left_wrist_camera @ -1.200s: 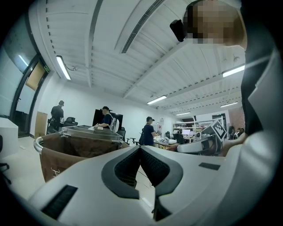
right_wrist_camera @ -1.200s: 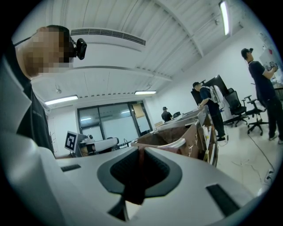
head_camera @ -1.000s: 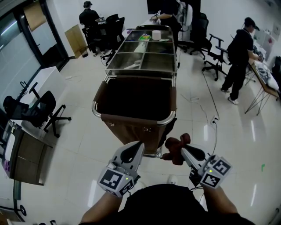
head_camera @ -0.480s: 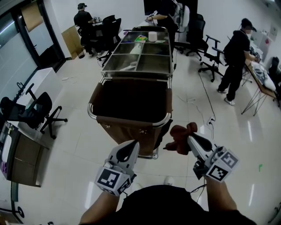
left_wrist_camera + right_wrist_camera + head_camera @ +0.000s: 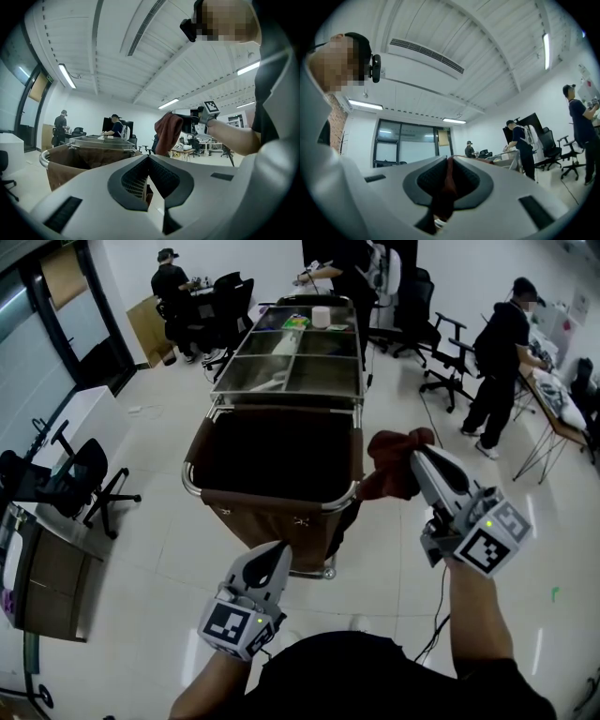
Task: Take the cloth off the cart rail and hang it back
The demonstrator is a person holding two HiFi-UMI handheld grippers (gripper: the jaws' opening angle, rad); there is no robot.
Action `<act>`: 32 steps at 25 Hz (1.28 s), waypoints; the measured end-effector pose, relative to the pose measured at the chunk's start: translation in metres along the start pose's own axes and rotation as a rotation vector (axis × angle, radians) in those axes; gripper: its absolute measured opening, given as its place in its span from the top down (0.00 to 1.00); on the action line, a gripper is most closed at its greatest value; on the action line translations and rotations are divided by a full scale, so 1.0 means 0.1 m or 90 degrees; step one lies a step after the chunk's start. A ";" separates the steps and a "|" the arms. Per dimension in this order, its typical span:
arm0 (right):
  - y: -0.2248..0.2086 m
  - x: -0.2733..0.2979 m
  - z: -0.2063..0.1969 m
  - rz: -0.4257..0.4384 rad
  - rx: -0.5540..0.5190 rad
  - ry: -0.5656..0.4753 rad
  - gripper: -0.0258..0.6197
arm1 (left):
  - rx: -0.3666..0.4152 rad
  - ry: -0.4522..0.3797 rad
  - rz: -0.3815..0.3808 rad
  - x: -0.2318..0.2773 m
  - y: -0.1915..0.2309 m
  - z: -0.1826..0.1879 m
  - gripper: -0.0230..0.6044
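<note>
Cloth point(image 5: 389, 474), dark red and bunched, is pinched in the right gripper point(image 5: 413, 456), jaws nearly together on it, just above the near-right corner of the brown bag cart's chrome tube rail point(image 5: 187, 476). Left gripper point(image 5: 279, 551) is closed, empty, short of the rail. To rehang: carry over rail w/ even drape both sides, then release.

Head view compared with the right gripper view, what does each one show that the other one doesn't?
Only the head view: the left tongs, the floor, and the cart with its open bag seen from above, the dark red cloth bunched beside its near right corner. Only the right gripper view: the ceiling lights and the cloth pinched between the jaws. Both: the right tongs gripping the cloth, and people standing farther back.
</note>
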State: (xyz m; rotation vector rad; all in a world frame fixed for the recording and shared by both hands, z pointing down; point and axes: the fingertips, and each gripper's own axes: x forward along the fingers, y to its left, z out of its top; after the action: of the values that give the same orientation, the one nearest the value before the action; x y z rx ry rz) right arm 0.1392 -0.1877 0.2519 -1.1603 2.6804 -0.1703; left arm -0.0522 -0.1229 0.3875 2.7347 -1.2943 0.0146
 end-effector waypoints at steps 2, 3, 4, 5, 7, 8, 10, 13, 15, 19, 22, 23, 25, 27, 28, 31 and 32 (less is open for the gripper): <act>-0.05 0.12 0.11 0.001 -0.008 -0.016 0.89 | -0.003 0.002 0.003 -0.01 0.02 -0.02 0.96; -0.07 0.19 0.15 0.002 -0.012 -0.022 0.89 | -0.003 0.002 0.003 -0.02 0.02 -0.03 0.96; -0.09 0.26 0.19 0.001 -0.018 -0.028 0.89 | -0.003 0.003 0.004 -0.02 0.03 -0.03 0.96; -0.11 0.33 0.23 -0.002 -0.023 -0.032 0.89 | -0.003 0.003 0.004 -0.03 0.03 -0.03 0.96; -0.21 0.45 0.22 -0.006 -0.011 -0.040 0.89 | -0.003 0.004 0.006 -0.04 0.04 -0.03 0.96; -0.27 0.50 0.20 -0.006 0.003 -0.046 0.89 | -0.003 0.004 0.007 -0.05 0.05 -0.03 0.96; -0.33 0.62 0.20 -0.005 0.025 -0.065 0.89 | -0.005 0.003 0.012 -0.07 0.08 -0.03 0.96; -0.43 0.83 0.19 -0.013 0.018 -0.083 0.89 | -0.009 0.002 0.023 -0.09 0.12 -0.03 0.96; -0.60 0.96 0.09 -0.042 0.004 -0.067 0.89 | -0.011 -0.001 0.030 -0.12 0.15 -0.02 0.96; -1.07 1.20 -0.42 -0.103 0.014 0.017 0.89 | -0.014 -0.001 0.041 -0.17 0.21 -0.05 0.96; -1.38 1.33 -0.96 -0.134 0.024 0.110 0.89 | -0.020 0.003 0.050 -0.19 0.27 -0.09 0.96; -1.47 1.36 -1.14 -0.144 0.026 0.141 0.89 | -0.022 0.003 0.053 -0.20 0.28 -0.10 0.96; -1.58 1.40 -1.40 -0.158 0.033 0.191 0.88 | -0.024 0.003 0.054 -0.19 0.29 -0.11 0.96; -1.65 1.41 -1.61 -0.168 0.037 0.229 0.88 | -0.024 0.003 0.052 -0.19 0.28 -0.13 0.96; -1.68 1.41 -1.71 -0.172 0.038 0.246 0.88 | -0.025 0.003 0.052 -0.18 0.27 -0.14 0.96; -1.75 1.40 -1.90 -0.180 0.044 0.274 0.85 | -0.029 0.003 0.052 -0.16 0.27 -0.15 0.96; -1.75 1.40 -1.91 -0.180 0.043 0.275 0.85 | -0.031 0.004 0.052 -0.16 0.28 -0.15 0.96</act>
State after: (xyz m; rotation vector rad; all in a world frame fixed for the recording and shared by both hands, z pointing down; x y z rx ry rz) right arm 0.1237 -0.4054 0.4492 -1.6377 2.8119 -0.6171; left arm -0.0830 -0.1263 0.4047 2.6386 -1.3846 -0.0008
